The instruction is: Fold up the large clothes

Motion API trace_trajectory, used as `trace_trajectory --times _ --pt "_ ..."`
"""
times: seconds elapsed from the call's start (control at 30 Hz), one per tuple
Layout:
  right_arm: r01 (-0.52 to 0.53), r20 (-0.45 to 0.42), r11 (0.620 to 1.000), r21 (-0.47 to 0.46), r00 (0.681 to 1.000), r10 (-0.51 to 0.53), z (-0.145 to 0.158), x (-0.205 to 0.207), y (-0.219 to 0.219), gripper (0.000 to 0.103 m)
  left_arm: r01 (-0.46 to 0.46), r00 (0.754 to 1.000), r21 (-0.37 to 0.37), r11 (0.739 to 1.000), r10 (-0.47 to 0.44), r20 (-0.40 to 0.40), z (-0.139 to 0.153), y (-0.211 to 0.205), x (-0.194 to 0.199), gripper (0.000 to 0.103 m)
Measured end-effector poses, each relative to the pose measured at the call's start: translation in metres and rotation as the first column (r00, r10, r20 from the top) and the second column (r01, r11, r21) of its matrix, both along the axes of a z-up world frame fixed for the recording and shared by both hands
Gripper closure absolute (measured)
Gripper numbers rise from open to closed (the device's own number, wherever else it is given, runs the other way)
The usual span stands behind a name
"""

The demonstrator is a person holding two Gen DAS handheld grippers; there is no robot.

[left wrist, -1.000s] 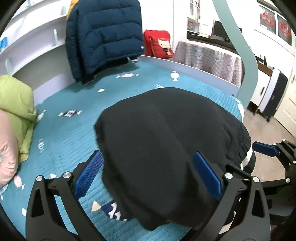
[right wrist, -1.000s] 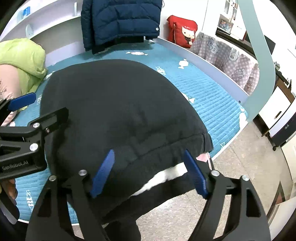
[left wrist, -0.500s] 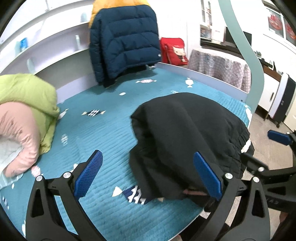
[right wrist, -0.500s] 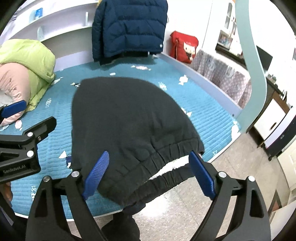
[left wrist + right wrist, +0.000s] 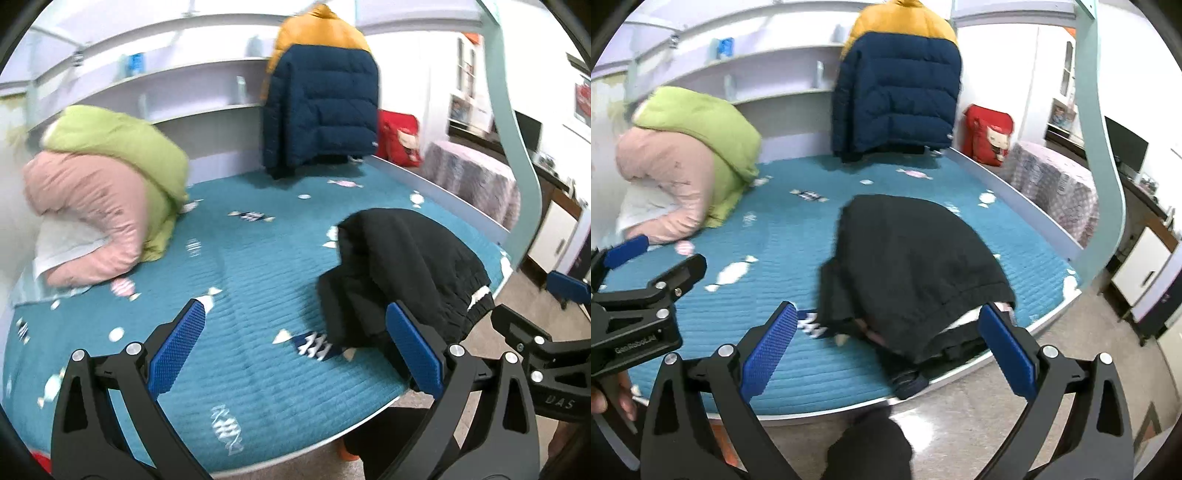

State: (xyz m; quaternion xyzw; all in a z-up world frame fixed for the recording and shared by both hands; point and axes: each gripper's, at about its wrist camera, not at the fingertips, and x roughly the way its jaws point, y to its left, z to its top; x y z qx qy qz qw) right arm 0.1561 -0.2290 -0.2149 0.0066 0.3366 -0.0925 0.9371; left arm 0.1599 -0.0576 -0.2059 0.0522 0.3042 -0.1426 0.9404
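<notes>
I am finding the black fleece-lined garment (image 5: 916,266) lying folded into a compact bundle at the near right edge of the teal quilted bed cover (image 5: 240,266), so the fold appears largely done. My left gripper (image 5: 291,350) is standing released and empty, and my right gripper (image 5: 886,343) is opening wider with nothing pressed between its pads. One hem is overhanging the near edge, while open cover is stretching left towards the pink and green bedding (image 5: 687,162).

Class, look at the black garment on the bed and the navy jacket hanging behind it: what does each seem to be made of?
Black garment: soft matte knit, probably fleece; gathered ribbed hem. Navy jacket: smooth synthetic shell, padded; puffy stitched bands with slight sheen.
</notes>
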Motion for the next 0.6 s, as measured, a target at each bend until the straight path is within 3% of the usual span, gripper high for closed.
trace_trajectory --times 0.17,0.6 --pt "-0.034 0.031 0.999 0.004 0.999 0.034 0.015 -0.028 0.028 0.008 -0.092 0.994 -0.006 0.996 0.092 0.057 0.023 0.035 -0.047 0.004" --pt "-0.084 0.131 0.994 -0.072 0.987 0.093 0.054 -0.116 0.075 0.008 -0.099 0.98 0.0 0.995 0.098 0.175 0.063 0.067 -0.151 0.004"
